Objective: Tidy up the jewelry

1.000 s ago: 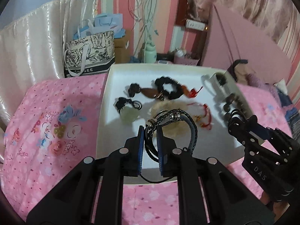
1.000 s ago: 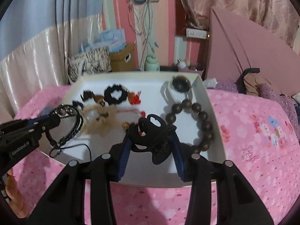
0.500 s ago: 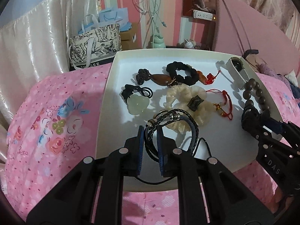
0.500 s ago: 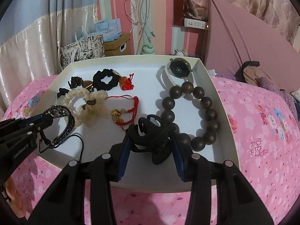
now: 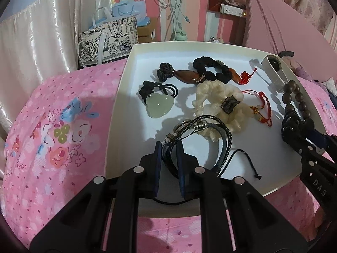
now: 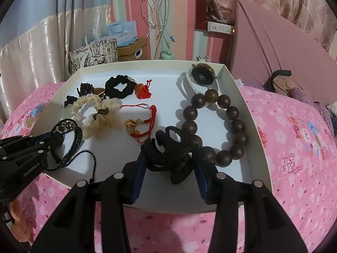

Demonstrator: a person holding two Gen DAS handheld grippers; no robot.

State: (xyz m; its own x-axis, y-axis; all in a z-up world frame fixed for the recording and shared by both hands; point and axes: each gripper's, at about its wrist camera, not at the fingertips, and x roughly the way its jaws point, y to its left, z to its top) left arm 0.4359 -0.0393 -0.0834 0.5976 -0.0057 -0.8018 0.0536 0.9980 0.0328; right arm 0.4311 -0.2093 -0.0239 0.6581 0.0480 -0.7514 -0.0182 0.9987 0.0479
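bare tray (image 5: 134, 109) floor lies left of the braided bracelet (image 5: 210, 130), pinched by the left gripper (image 5: 169, 147). right gripper (image 6: 168, 158), jaws just widening, holds a black claw clip (image 6: 170, 147) beside dark beads (image 6: 229, 126).

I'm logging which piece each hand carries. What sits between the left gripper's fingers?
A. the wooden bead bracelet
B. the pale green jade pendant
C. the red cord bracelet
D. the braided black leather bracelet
D: the left gripper is shut on the braided black leather bracelet, held over the white tray.
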